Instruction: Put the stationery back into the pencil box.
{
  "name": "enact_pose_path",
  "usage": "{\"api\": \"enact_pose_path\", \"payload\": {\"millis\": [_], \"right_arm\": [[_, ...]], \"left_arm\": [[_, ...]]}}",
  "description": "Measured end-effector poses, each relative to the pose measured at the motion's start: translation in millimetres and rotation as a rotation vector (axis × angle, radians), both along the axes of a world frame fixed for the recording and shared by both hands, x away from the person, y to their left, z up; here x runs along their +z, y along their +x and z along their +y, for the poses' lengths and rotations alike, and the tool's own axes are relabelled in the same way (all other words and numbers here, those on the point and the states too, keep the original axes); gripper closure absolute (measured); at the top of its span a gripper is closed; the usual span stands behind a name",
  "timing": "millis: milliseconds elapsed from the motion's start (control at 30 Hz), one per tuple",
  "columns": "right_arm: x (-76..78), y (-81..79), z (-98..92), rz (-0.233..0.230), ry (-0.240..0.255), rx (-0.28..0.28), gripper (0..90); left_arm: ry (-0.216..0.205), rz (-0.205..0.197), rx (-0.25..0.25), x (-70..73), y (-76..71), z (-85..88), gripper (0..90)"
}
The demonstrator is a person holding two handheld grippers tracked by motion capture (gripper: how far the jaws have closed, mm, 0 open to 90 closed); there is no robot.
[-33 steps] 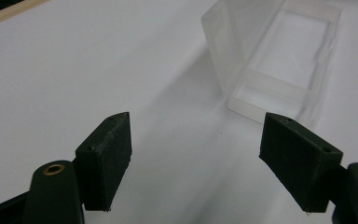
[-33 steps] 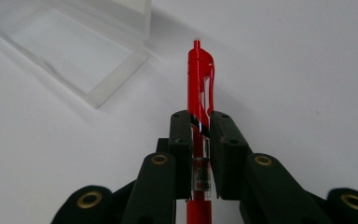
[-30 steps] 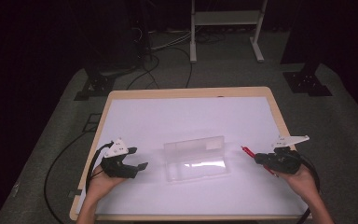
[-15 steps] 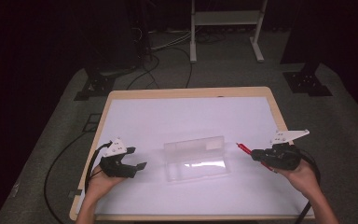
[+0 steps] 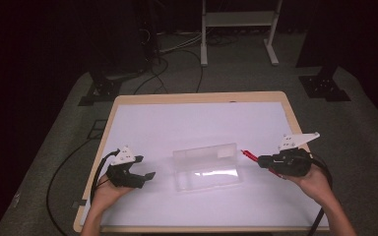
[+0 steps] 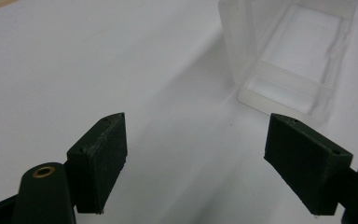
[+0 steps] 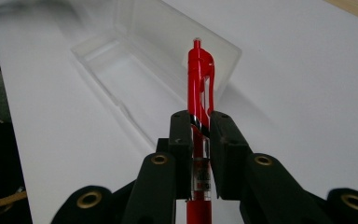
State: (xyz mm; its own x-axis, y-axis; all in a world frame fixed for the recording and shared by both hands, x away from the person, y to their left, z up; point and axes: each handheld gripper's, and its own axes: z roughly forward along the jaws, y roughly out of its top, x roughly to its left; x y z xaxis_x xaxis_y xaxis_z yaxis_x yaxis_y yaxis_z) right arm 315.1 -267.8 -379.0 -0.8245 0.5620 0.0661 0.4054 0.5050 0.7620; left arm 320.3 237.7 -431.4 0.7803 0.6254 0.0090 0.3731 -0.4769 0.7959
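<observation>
Red pen [image 7: 200, 88] clamped between the fingers [image 7: 182, 140] of the right gripper [image 5: 261, 161], gripped partway along the barrel with the clip end pointing forward, off the bench and aimed toward the clear plastic box [image 5: 207, 166]; in the high view the pen's tip sits just beside the box's right end, apart from it as far as I can tell, though the glare on the plastic makes the gap hard to judge; box lies open on the white bench [image 5: 187, 123], lid folded back on its far side, tray appears empty; left gripper [image 5: 147, 175] rests near the box's left end, not touching it, fingers [image 6: 100, 158] spread wide and holding nothing, the box's near corner visible between and beyond them in the left gripper view; person's hands come in from the bench's near edge, one on each gripper; judged progress: pen is picked up and brought to the box, so the pickup is done; left to do: carry pen over the tray, lower it in lengthwise, release; closing the lid may follow, likely with the free left gripper steadying the box.
</observation>
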Motion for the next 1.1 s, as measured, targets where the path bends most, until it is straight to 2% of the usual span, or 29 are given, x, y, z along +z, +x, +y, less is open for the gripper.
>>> {"api": "enact_pose_path", "payload": {"millis": [433,700,1100], "right_arm": [[15.8,7.1,22.3,-0.027,-0.003,0.072,78.7],[16.9,10.1,41.3,-0.026,-0.01,0.127,78.7],[15.8,15.6,57.9,-0.017,-0.009,0.203,78.7]], "left_arm": [[0.019,0.004,0.009,-3.0,-0.1,1.5,19.7],[0.009,-0.003,0.019,-1.2,-1.2,5.1,19.7],[-0.001,-0.003,0.022,-0.3,-1.3,7.5,19.7]]}}
